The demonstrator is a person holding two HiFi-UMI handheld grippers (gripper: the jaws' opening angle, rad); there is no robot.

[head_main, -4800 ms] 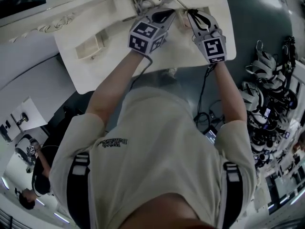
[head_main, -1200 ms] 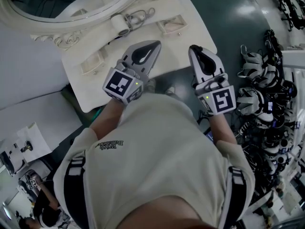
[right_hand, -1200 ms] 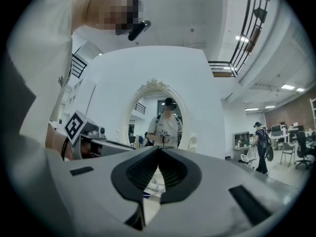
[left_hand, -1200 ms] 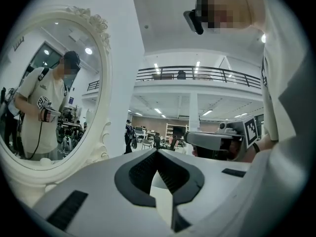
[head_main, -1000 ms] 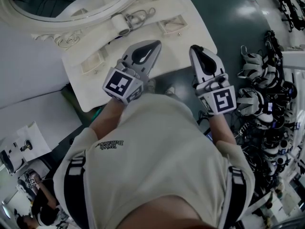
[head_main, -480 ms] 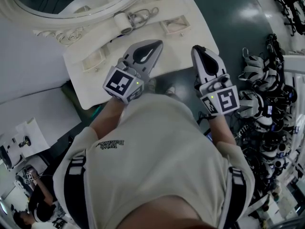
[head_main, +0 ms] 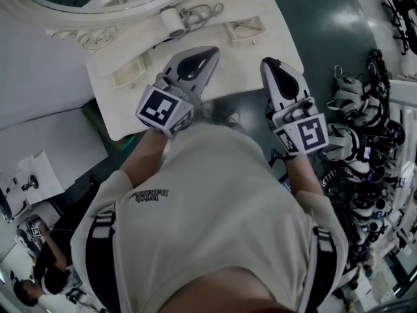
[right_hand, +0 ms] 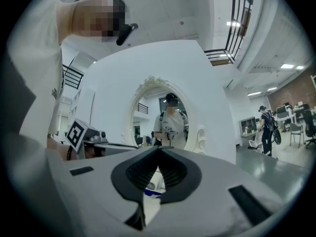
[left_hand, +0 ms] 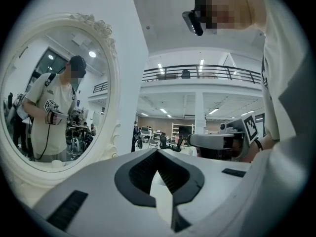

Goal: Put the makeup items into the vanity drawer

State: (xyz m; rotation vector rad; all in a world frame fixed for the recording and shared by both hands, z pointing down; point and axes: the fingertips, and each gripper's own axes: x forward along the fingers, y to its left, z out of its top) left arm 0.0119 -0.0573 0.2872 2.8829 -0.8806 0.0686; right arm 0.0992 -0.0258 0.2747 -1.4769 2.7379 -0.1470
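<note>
The white vanity top (head_main: 215, 77) fills the upper head view. It carries a small drawer unit on the left (head_main: 130, 74) and another on the right (head_main: 244, 30). At the back, by the mirror frame, lie a white cylinder (head_main: 172, 21) and a metal looped tool (head_main: 203, 10). My left gripper (head_main: 210, 52) is over the table's front edge, shut and empty. My right gripper (head_main: 268, 62) hangs just off the front right edge, also shut with nothing in it. In the left gripper view the left gripper (left_hand: 158, 154) points at the mirror (left_hand: 54, 98). The right gripper (right_hand: 159, 149) faces the mirror (right_hand: 168, 117) too.
A heap of headsets and cables (head_main: 365, 129) lies on the dark floor to the right. A white wall panel (head_main: 39, 77) stands left of the vanity, with papers (head_main: 23, 178) on the floor. Another person (head_main: 39, 266) stands at lower left.
Both grippers have drawn back from the right drawer unit to the table's front edge. Over the last second they hardly move; the head view shifts slightly.
</note>
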